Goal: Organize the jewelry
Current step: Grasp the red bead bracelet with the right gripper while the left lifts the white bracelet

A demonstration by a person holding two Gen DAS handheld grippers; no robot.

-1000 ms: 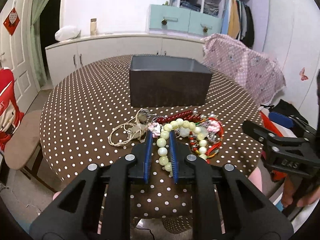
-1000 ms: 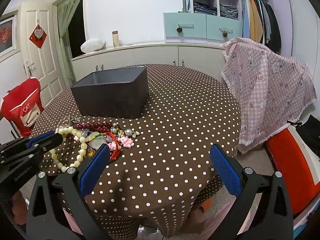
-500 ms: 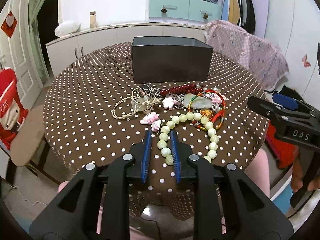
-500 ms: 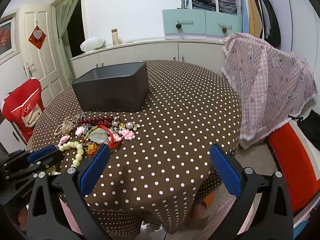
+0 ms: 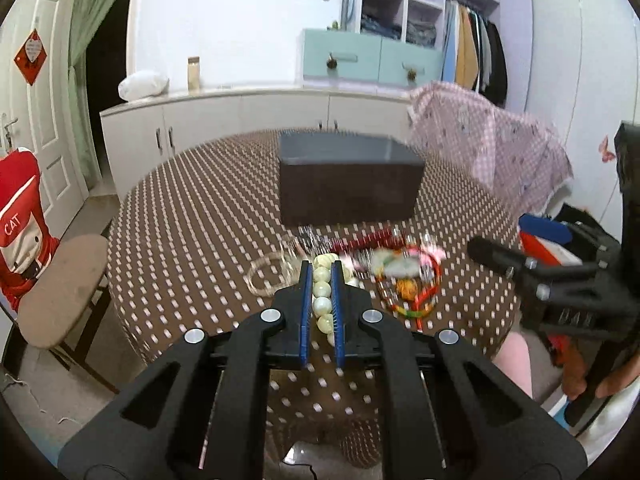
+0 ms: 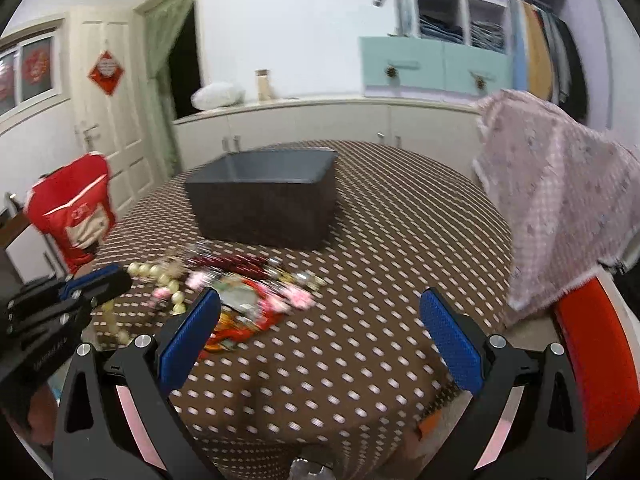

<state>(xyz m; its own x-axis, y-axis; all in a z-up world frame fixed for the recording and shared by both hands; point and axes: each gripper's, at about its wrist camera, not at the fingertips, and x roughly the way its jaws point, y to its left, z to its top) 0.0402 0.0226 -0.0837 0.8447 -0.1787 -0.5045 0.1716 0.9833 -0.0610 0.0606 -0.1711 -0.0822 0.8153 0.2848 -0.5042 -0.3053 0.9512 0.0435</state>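
My left gripper (image 5: 320, 269) has its jaws closing on a pale green bead bracelet (image 5: 321, 304); the beads run between the blue pads, which press on them. The rest of the strand (image 6: 160, 276) trails toward the jewelry pile (image 5: 404, 272): red beads, pink charms, a coloured bangle and a rope bracelet (image 5: 268, 276) on the dotted tablecloth. Behind the pile stands an open dark box (image 5: 348, 192). To the right of the pile, my right gripper (image 6: 320, 296) hangs wide open over the table's near edge with nothing between its fingers. The left gripper (image 6: 100, 280) shows at the left of the right wrist view.
The round table (image 6: 400, 240) drops off just below both grippers. A stool (image 5: 60, 280) and a red bag (image 5: 20, 216) stand to the left. A pink checked cloth (image 6: 560, 208) covers a chair on the right. White cabinets line the back wall.
The left jaws have come together on the bead strand, which lay loose between them before. The strand is now gathered up between the pads. The right gripper has stayed open.
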